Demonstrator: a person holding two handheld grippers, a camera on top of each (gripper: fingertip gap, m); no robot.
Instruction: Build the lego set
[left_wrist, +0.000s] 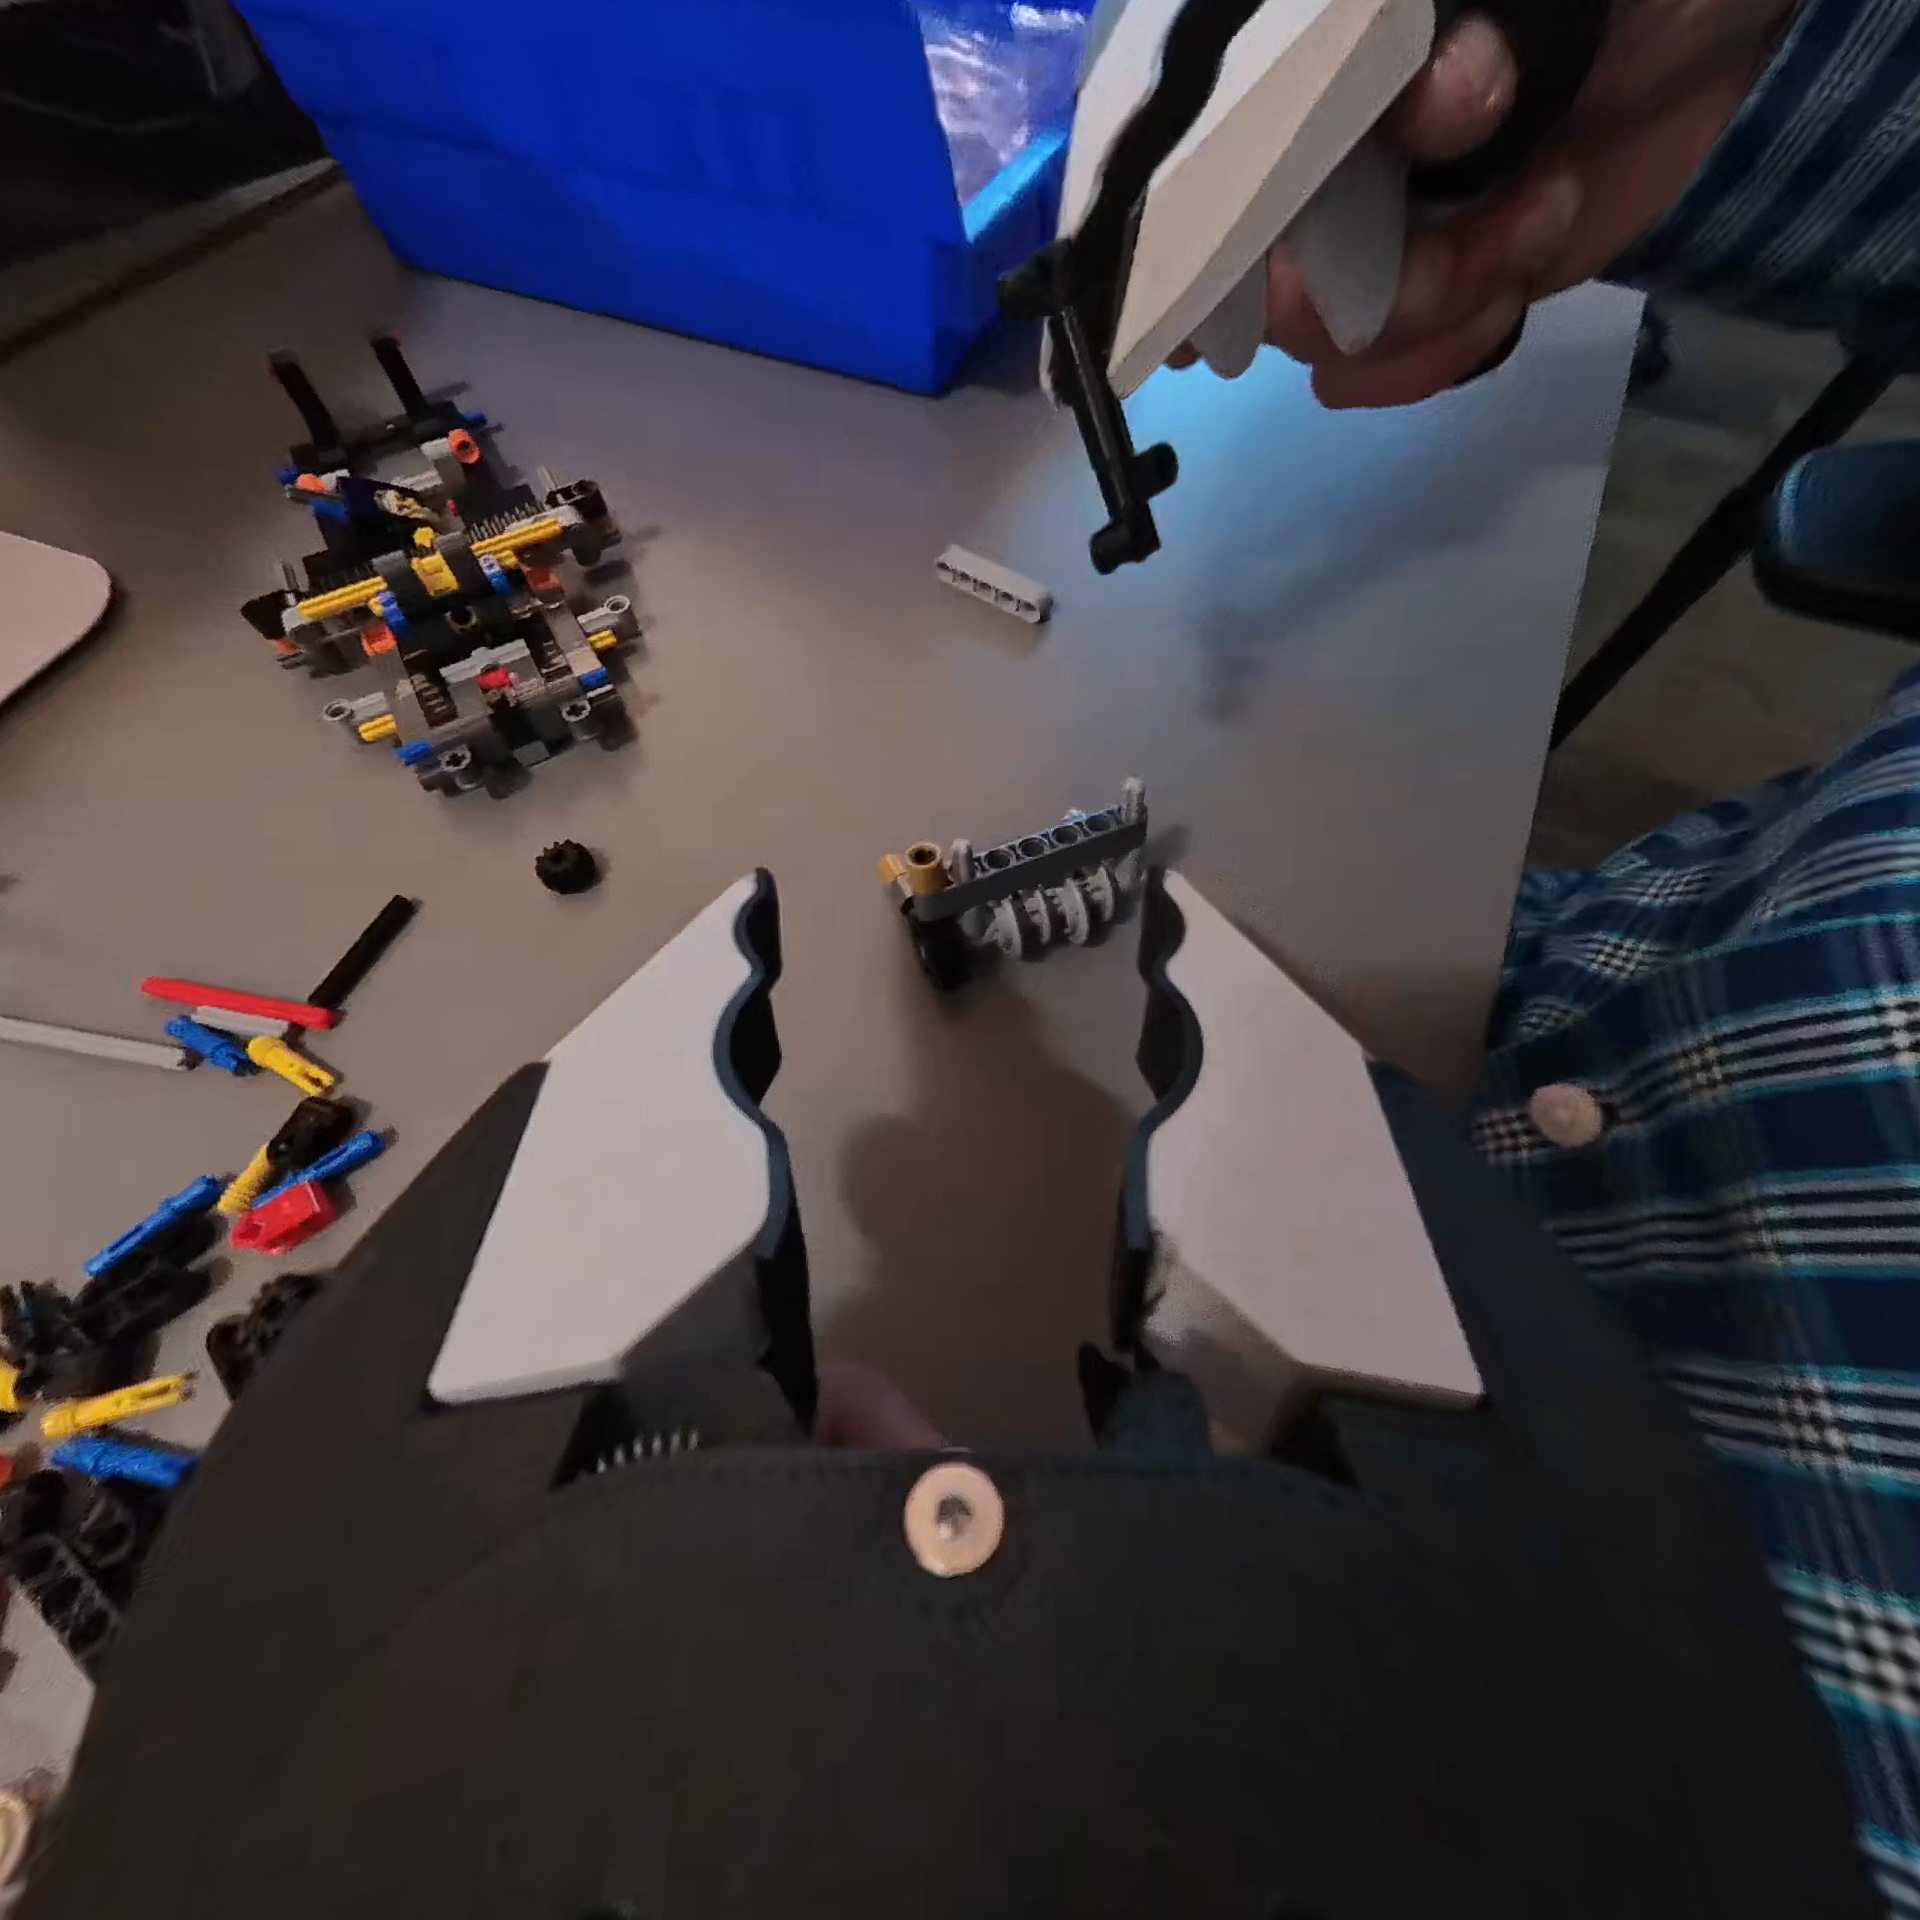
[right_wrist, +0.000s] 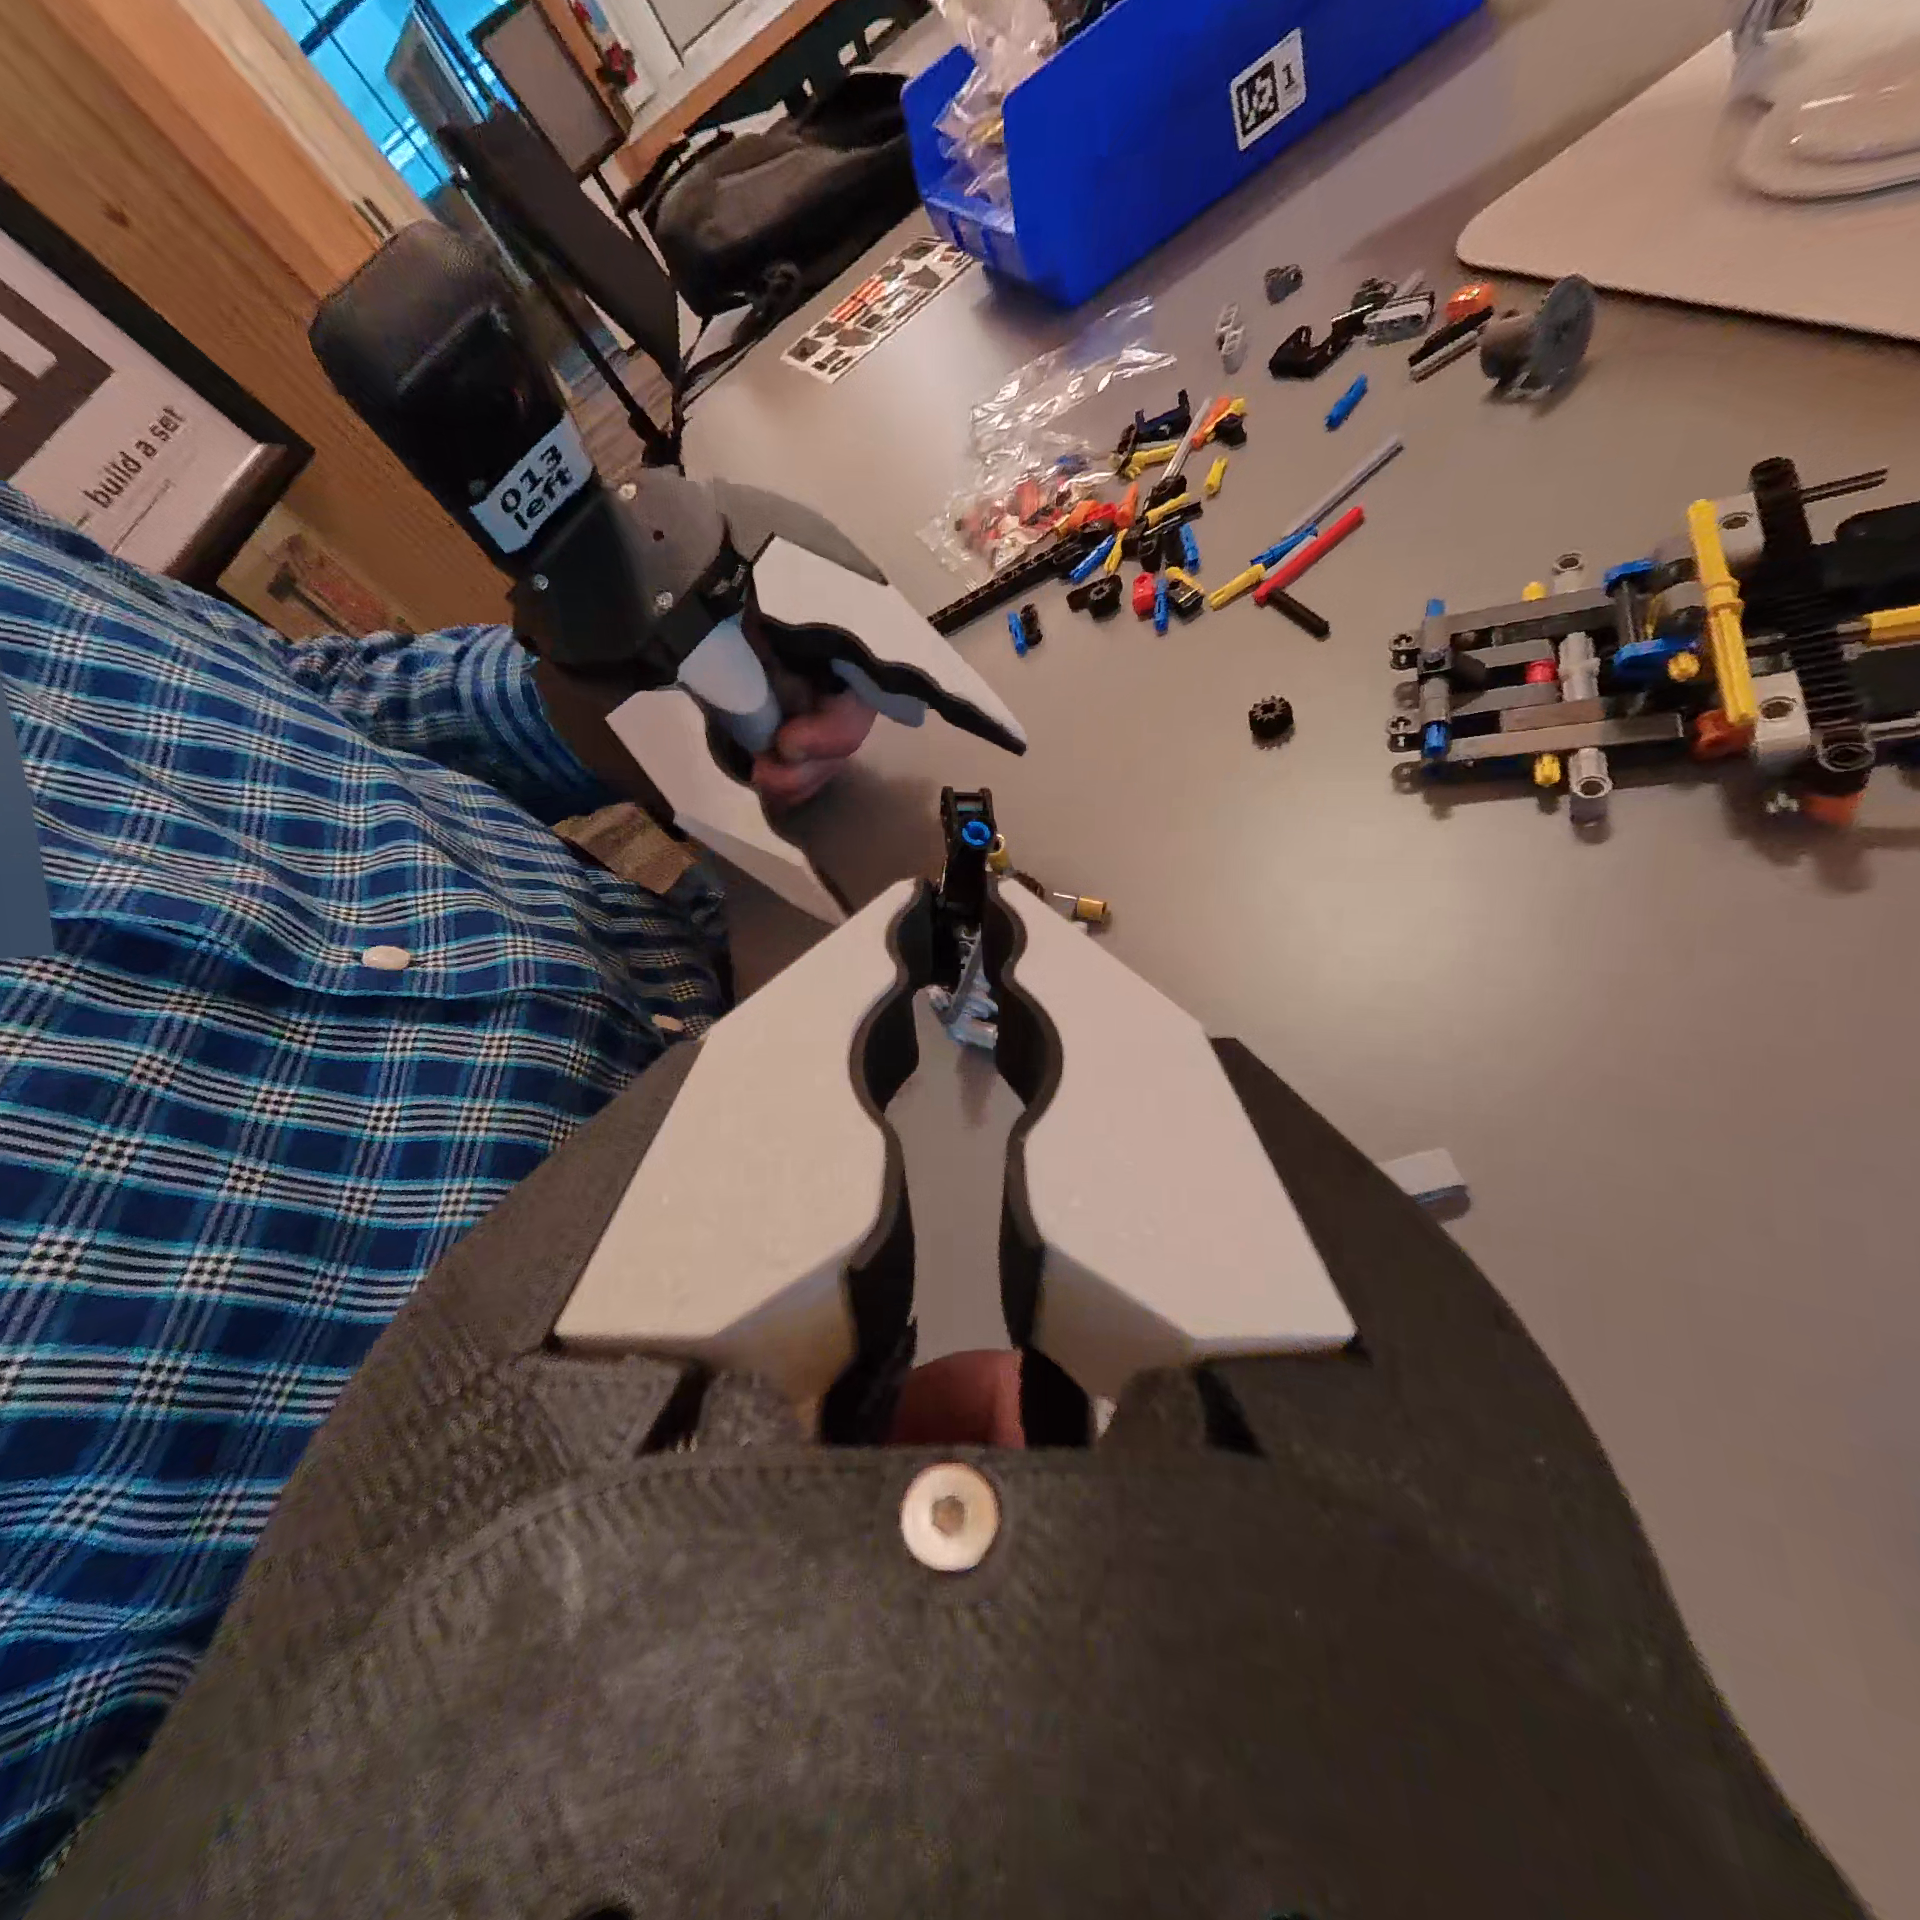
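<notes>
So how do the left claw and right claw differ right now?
The left claw is open and empty; the right claw is shut on a black piece. The left claw hangs low by the small grey assembly; the right claw is lifted above the table. Both have grey fingers.

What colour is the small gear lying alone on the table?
Black gear; the left wrist view shows it best.

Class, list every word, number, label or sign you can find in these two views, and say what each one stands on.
I give the carriers only, not their wording.
White label: on the left gripper's black body, legible.
White code tag: on the blue bin, legible.
Framed poster: far left, partly legible.
Sticker sheet: on the table, too small.
Left wrist view: none.
</notes>
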